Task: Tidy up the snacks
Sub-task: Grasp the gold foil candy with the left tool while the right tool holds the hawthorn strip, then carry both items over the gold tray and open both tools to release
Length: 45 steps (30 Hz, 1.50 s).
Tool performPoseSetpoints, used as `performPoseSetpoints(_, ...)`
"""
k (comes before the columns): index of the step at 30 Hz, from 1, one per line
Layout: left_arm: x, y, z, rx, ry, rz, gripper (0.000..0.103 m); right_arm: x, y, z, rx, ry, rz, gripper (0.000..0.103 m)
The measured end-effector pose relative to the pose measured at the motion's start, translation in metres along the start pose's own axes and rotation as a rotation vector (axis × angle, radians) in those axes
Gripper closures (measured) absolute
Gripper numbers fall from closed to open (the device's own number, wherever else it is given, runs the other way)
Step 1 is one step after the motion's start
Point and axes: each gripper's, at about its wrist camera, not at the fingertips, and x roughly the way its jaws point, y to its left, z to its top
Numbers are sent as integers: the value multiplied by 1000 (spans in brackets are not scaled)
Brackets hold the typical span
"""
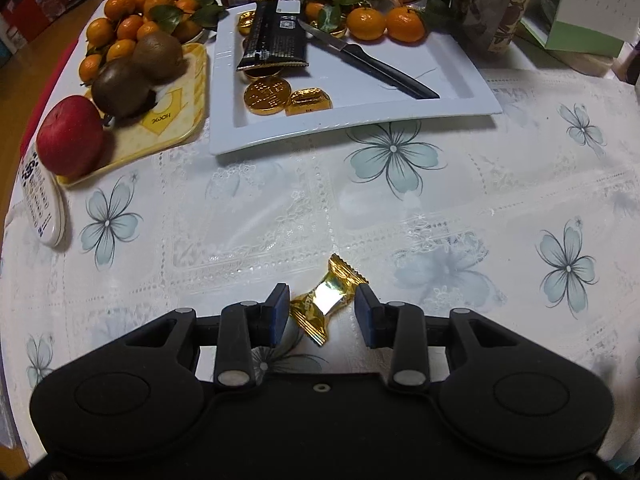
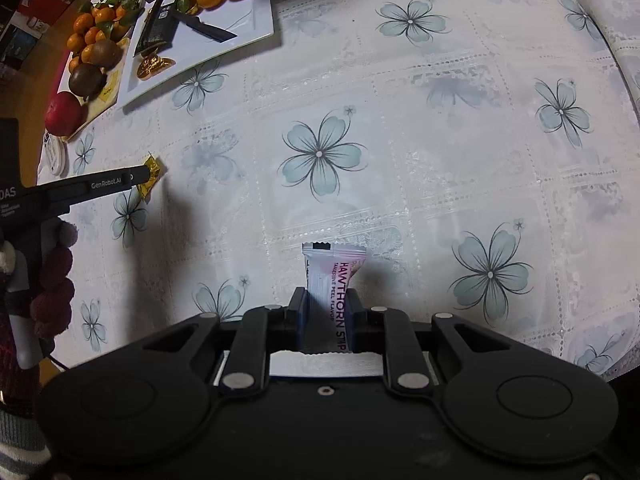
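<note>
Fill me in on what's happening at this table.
A person is sorting snacks with handheld tongs in each hand. The right tongs are shut on a hawthorn strip packet, held above the floral tablecloth. The left tongs straddle a gold-wrapped candy lying on the cloth, their pads not visibly pressing it. Further off, a white tray holds gold coins, a black packet and a knife.

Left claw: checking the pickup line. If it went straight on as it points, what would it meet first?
Probably the gold foil-wrapped candy lying between the left claw's open fingers, then the white floral tablecloth.
</note>
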Motion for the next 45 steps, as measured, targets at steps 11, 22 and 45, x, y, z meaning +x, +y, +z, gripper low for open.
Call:
performPoseSetpoints(11, 22, -3, 0, 36, 15, -3, 49, 0, 3, 1, 6, 14, 24, 83)
performPoseSetpoints(22, 8, 3, -15, -226, 71, -76, 80, 5, 0, 6, 12, 7, -1, 83)
performPoseSetpoints(45, -151, -62, -172, -384, 159, -67, 79, -40, -30, -81, -68, -207, 75, 83)
